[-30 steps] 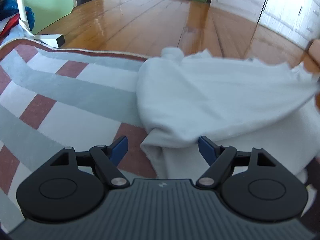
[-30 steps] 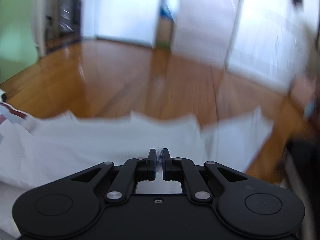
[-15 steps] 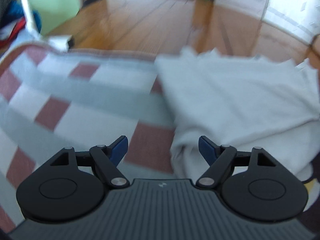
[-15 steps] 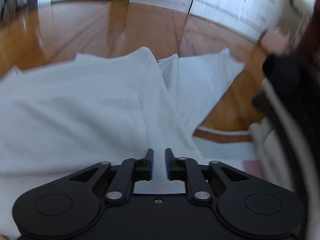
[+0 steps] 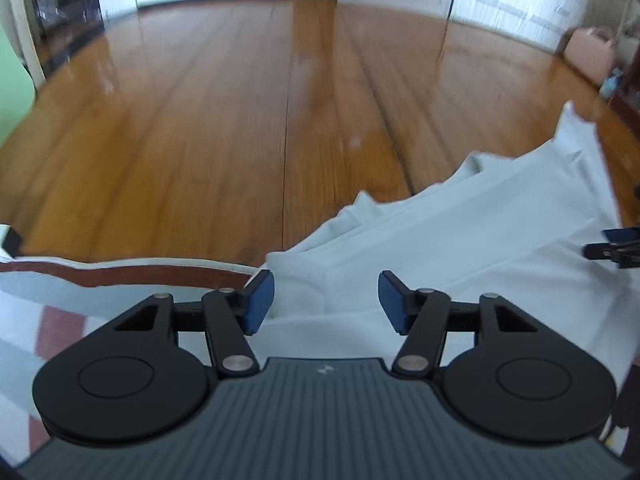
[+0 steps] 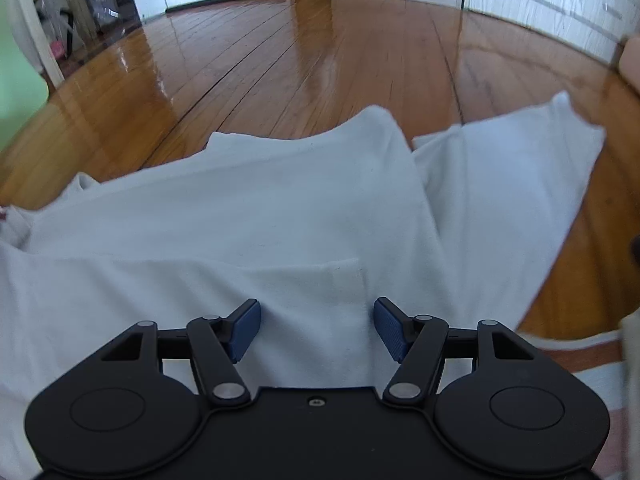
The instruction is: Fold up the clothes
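left gripper (image 5: 326,300): black two-finger tool with blue pads, jaws spread wide, grasping nothing. it sits low over the near left corner of the white cotton garment (image 5: 460,248), with cloth showing between the pads (image 5: 258,300); contact cannot be told.

right gripper (image 6: 316,330): same build, jaws likewise spread wide, nothing held. white fabric fills the gap between its fingers; whether the pads touch it cannot be told. its fingertips also show at the right edge of the left wrist view (image 5: 616,244), over the same garment.

the white cotton garment (image 6: 240,216) lies rumpled in broad overlapping folds on the striped grey, white and brick-red cloth surface (image 5: 60,300), its far edge hanging past that surface toward the glossy wooden plank floor (image 6: 320,60). one flap (image 6: 508,168) spreads to the right.

containers: a pale pink box-like item (image 5: 588,48) stands on the floor at far right; contents not visible.
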The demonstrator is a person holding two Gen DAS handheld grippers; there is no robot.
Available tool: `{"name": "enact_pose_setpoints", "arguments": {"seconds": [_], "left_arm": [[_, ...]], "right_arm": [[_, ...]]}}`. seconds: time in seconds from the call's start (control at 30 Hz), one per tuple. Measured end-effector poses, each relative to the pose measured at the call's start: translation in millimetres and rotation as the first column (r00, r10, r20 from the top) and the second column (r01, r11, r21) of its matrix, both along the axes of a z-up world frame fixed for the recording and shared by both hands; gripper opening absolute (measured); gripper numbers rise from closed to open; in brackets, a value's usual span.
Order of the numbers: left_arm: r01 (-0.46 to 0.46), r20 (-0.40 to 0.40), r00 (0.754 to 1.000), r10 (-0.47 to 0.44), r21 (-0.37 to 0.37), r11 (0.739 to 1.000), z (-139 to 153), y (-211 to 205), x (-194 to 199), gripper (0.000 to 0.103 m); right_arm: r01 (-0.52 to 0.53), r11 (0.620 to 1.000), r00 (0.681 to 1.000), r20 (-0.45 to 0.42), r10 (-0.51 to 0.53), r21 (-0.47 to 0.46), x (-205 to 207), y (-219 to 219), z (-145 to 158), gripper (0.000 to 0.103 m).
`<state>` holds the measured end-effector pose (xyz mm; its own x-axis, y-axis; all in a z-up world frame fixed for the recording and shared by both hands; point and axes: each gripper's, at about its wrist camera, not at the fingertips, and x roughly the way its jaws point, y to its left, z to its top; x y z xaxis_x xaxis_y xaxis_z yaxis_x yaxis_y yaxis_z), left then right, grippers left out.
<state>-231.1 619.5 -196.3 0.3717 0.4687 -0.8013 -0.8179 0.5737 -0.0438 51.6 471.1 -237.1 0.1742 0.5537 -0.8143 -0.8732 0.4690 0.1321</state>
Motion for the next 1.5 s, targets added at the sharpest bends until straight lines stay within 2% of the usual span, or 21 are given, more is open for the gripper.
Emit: {"name": "enact_pose_setpoints", "arguments": {"seconds": [0.1, 0.2, 0.23, 0.27, 0.37, 0.43, 0.6, 0.73, 0.8, 0.87, 0.93, 1.0, 1.07, 1.1, 1.17, 1.23, 1.3, 1.37, 1.4, 1.43, 1.5], "left_arm": [[-0.014, -0.056, 0.998, 0.017, 0.053, 0.998, -10, 0, 0, 0.006], [-0.025, -0.11, 0.993, 0.038, 0.115, 0.993, -18, -1, -3, 0.006], [-0.027, -0.128, 0.991, 0.045, 0.136, 0.99, -21, -2, -3, 0.006], [-0.044, -0.113, 0.992, 0.059, 0.134, 0.99, -21, 0, -11, 0.006], [-0.076, -0.067, 0.994, 0.083, 0.107, 0.991, -20, 4, -28, 0.006], [-0.083, -0.052, 0.995, 0.088, 0.091, 0.992, -21, 6, -35, 0.007], [-0.056, -0.088, 0.994, 0.067, 0.118, 0.991, -28, 1, -29, 0.007], [-0.111, -0.041, 0.993, 0.114, 0.076, 0.991, -28, 16, -38, 0.01], [-0.135, -0.034, 0.99, 0.138, 0.071, 0.988, -29, 20, -39, 0.011], [-0.157, -0.056, 0.985, 0.163, 0.096, 0.983, -29, 21, -43, 0.011], [-0.204, -0.074, 0.974, 0.213, 0.117, 0.972, -26, 22, -52, 0.019], [-0.244, 0.006, 0.97, 0.244, 0.081, 0.966, -18, 16, -68, 0.021], [-0.268, 0.096, 0.96, 0.263, 0.044, 0.962, -7, 4, -83, 0.024], [-0.261, 0.134, 0.958, 0.254, 0.038, 0.965, -1, -8, -88, 0.034], [-0.225, 0.175, 0.961, 0.215, 0.04, 0.974, 8, -37, -91, 0.046], [-0.173, 0.195, 0.967, 0.164, 0.028, 0.985, 12, -66, -88, 0.051], [-0.112, 0.202, 0.973, 0.11, 0.001, 0.994, 12, -93, -82, 0.057], [-0.047, 0.191, 0.98, 0.047, -0.007, 0.999, 10, -116, -75, 0.063], [-0.014, 0.185, 0.983, 0.015, -0.011, 1.0, 9, -128, -72, 0.066], [0.028, 0.15, 0.988, -0.025, -0.014, 1.0, 6, -135, -67, 0.066], [0.087, -0.026, 0.996, -0.086, 0.019, 0.996, -6, -151, -49, 0.066]], "right_arm": [[0.072, 0.996, 0.996, -0.062, -0.069, 0.043, 14, -7, -1, 0.068], [0.058, 0.997, 0.998, -0.043, -0.056, 0.046, 14, -6, -2, 0.063], [0.046, 0.998, 0.999, -0.03, -0.044, 0.043, 13, -5, -2, 0.042], [0.024, 0.999, 1.0, 0.003, -0.024, 0.034, 10, -4, -3, 0.031], [-0.036, 0.999, 0.992, 0.125, 0.031, 0.034, -2, -3, -1, 0.013], [-0.042, 0.996, 0.981, 0.195, 0.027, 0.074, -11, -6, 8, 0.007], [-0.029, 0.982, 0.942, 0.335, -0.036, 0.188, -21, -11, 40, 0.006], [0.08, 0.974, 0.926, 0.345, -0.151, 0.212, 6, -4, 57, 0.006], [0.128, 0.976, 0.916, 0.357, -0.185, 0.178, 19, 4, 54, 0.006], [0.135, 0.989, 0.916, 0.373, -0.151, 0.068, 28, 18, 40, 0.008], [0.129, 0.991, 0.922, 0.373, -0.105, -0.039, 31, 27, 24, 0.01], [0.159, 0.985, 0.917, 0.381, -0.12, -0.071, 29, 20, 19, 0.019], [0.185, 0.982, 0.91, 0.384, -0.156, -0.041, 21, 8, 24, 0.032], [0.199, 0.98, 0.905, 0.388, -0.178, -0.014, 15, 0, 28, 0.044], [0.201, 0.979, 0.9, 0.389, -0.198, 0.032, 3, -15, 38, 0.047], [0.168, 0.984, 0.918, 0.354, -0.18, 0.065, -14, -30, 46, 0.047], [0.119, 0.988, 0.958, 0.252, -0.14, 0.096, -33, -44, 52, 0.047], [0.037, 0.989, 0.997, 0.069, -0.047, 0.142, -55, -56, 52, 0.047], [-0.014, 0.987, 0.999, -0.039, 0.02, 0.16, -67, -58, 49, 0.047], [-0.066, 0.983, 0.988, -0.128, 0.088, 0.173, -80, -59, 45, 0.047], [-0.165, 0.971, 0.966, -0.168, 0.195, 0.175, -110, -57, 36, 0.047]]}}
